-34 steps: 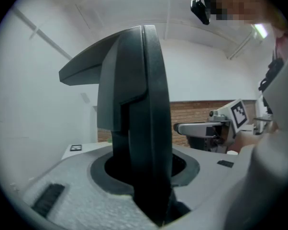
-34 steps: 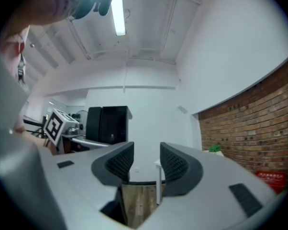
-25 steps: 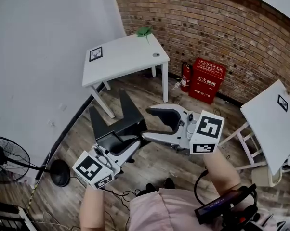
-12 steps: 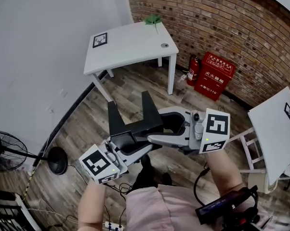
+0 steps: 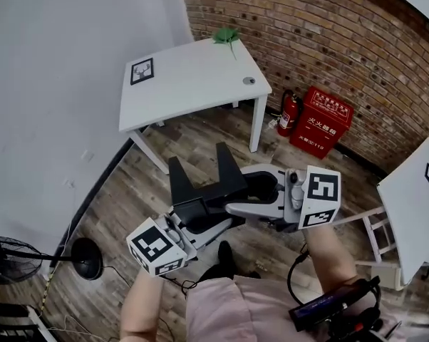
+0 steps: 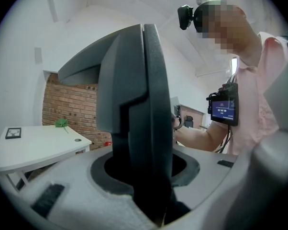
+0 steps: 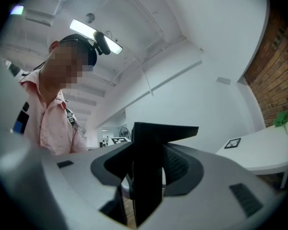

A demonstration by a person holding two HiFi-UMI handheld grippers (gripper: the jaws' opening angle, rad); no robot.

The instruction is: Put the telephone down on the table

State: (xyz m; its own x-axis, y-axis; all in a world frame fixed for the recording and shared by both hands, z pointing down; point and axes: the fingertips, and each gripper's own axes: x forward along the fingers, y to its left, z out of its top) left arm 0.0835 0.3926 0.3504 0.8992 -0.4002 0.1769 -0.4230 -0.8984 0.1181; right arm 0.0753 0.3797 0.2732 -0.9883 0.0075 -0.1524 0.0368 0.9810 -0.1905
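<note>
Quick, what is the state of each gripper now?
Left gripper: closed on the black telephone.
Right gripper: jaws closing around the same telephone, not yet pressing on it.

On the table (image 5: 193, 84) lie a marker card (image 5: 141, 70), a leafy sprig (image 5: 226, 34) at the far edge and a round piece (image 5: 249, 80). Right of it a fire extinguisher (image 5: 288, 112) and a box (image 5: 321, 122) stand against the wall (image 5: 328, 41); the telephone (image 5: 207, 189) is before the table.
</note>
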